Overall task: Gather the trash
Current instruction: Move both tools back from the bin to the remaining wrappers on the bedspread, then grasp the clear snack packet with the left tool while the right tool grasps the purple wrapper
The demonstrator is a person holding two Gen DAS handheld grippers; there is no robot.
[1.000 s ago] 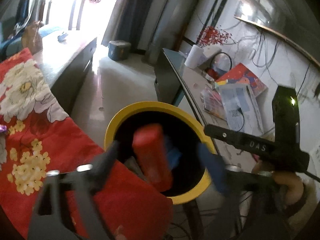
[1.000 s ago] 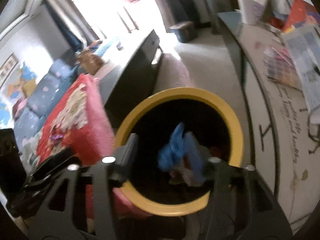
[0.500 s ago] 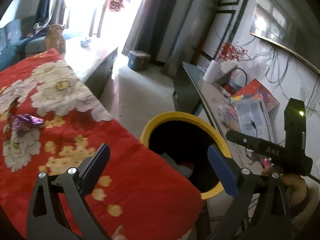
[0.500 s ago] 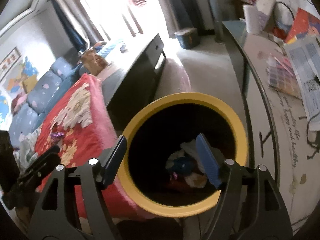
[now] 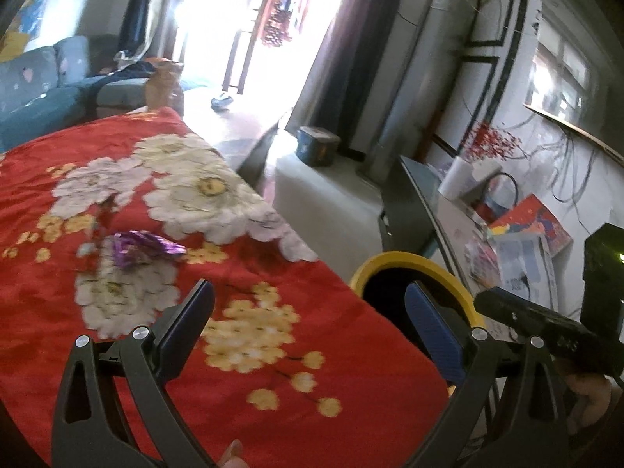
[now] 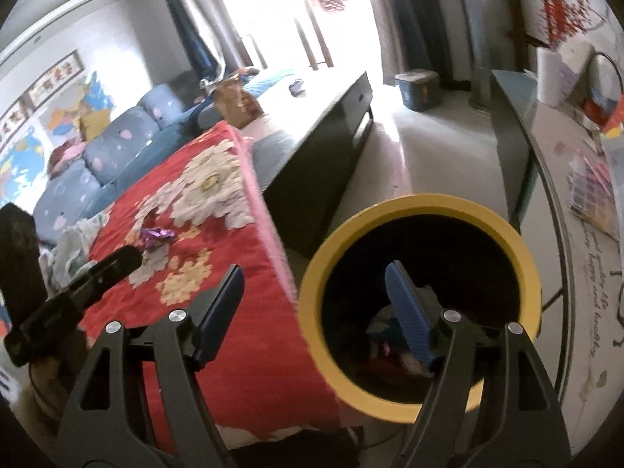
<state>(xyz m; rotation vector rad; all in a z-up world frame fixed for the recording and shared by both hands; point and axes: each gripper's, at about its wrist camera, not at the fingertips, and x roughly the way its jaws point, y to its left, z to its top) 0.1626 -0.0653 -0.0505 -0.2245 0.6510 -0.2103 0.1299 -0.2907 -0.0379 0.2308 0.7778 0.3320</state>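
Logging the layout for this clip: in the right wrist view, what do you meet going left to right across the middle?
Left gripper → purple wrapper on the red floral cloth → yellow-rimmed bin → glass side table with papers.

A red cloth (image 5: 273,351) printed with big white flowers and small yellow blossoms covers the table. On it, toward the far left edge, lies a shiny purple wrapper (image 5: 144,247). The bin (image 6: 421,210) at the cloth's right edge has a yellow rim and a black inside. Both grippers are black with blue pads (image 6: 407,310). The sofa (image 6: 113,156) is blue with pink spots.
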